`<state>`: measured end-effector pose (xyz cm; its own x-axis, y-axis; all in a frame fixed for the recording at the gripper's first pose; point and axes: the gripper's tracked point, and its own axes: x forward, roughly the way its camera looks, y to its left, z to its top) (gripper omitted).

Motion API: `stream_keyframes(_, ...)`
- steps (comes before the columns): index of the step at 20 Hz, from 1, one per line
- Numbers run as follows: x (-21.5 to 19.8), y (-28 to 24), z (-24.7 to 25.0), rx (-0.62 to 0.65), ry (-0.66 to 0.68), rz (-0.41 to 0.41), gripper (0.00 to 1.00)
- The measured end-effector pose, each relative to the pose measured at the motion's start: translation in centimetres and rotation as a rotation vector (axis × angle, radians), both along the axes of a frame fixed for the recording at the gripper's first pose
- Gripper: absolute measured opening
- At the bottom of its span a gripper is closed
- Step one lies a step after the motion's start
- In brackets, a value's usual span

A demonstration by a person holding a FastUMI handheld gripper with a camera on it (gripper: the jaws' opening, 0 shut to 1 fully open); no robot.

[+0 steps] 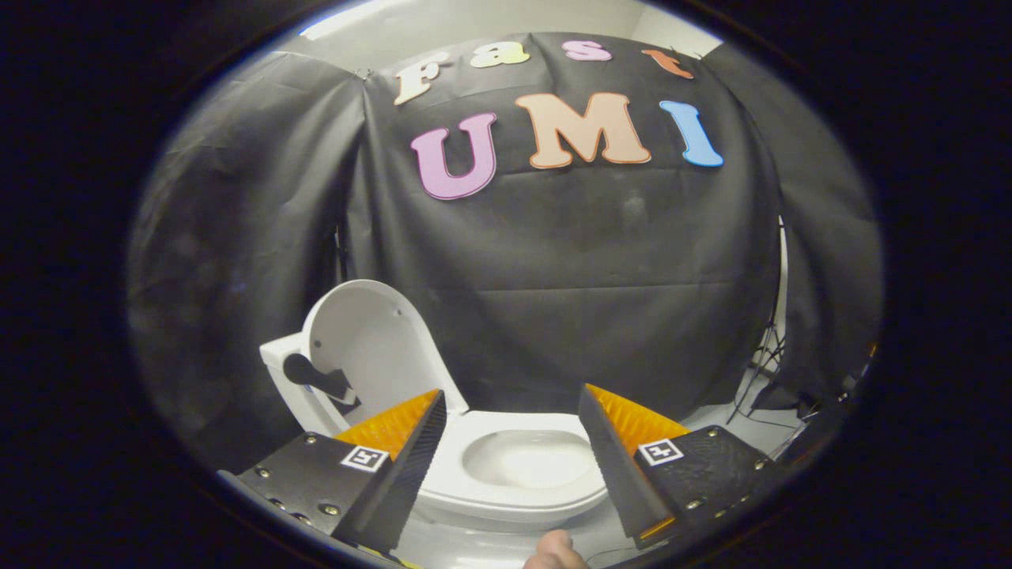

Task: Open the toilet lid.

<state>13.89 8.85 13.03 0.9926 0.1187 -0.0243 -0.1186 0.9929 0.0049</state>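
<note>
toilet lid (379, 348) – raised upright | gripper (514, 442) fingers wide apart – empty, bowl (526, 458) just beyond

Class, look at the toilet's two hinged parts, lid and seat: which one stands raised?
The lid stands upright against the tank; the seat lies flat on the bowl, beyond the open gripper.

Gripper (512, 419): fingers spread wide apart, nothing between them, touching nothing.
Toilet lid (371, 348): white, raised upright, leaning back against the tank (277, 356), beyond the left finger.
Toilet seat (506, 494): white, down on the bowl, ahead of the fingers and seen between them.
Bowl (526, 458): open, its inside showing.
Handle (312, 375): dark, on the tank's side.
Fingertip (553, 553): a person's, near the fingers' base.
Floor (711, 415): pale, with cables at the right.
</note>
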Motion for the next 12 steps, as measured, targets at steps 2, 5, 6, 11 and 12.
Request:
stream_keyframes(2,-0.2,-1.0,0.0,-0.006,-0.001,-0.005,0.99)
stream_keyframes(5,-0.5,-2.8,0.2,-0.019,-0.011,-0.026,0.99)
stream_keyframes(6,-0.7,-3.1,0.5,-0.015,-0.022,-0.020,0.99)
stream_keyframes(11,-0.3,-5.4,-0.2,0.010,-0.017,-0.038,0.99)
stream_keyframes(12,-0.3,-5.7,-0.5,0.011,-0.011,-0.044,0.99)
